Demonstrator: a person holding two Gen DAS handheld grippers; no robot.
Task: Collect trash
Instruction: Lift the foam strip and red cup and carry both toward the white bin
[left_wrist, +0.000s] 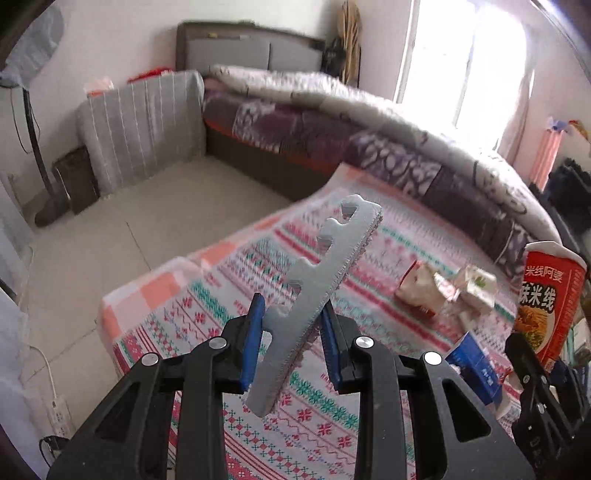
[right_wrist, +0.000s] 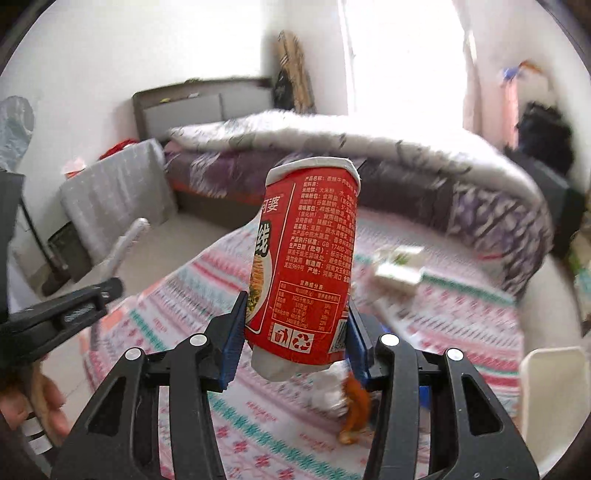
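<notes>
So both grippers are loaded up. The left gripper (left_wrist: 291, 345) has its blue pads clamped on a flat grey foam strip with notched puzzle-style teeth along one edge (left_wrist: 325, 280), pinched near its lower end so most of it sticks up and away at a slant over the table. Looks like a floor-mat edge piece to me. Grabbing it low like that leaves a long lever, so I'd guess it wobbles if swung fast.

The right gripper (right_wrist: 295, 339) is closed on a tall red paper noodle cup with white rim and Chinese print (right_wrist: 306, 258), held by its lower end, roughly upright with a slight lean, clear of the tabletop. A bottom grip keeps the open end up, which makes sense if there's any leftover inside, though I can't see in.

Still on the table with the pink, teal and white patterned cloth (left_wrist: 207, 314): a crumpled red-and-white wrapper (left_wrist: 421, 291) and a small crushed white carton (left_wrist: 476, 284) on the far right, a blue and white box (left_wrist: 476, 365) nearer, plus some orange peel-looking scrap (right_wrist: 356, 406) under the cup. I can't spot a bin in either view, so I figure both pieces go somewhere off-frame.
</notes>
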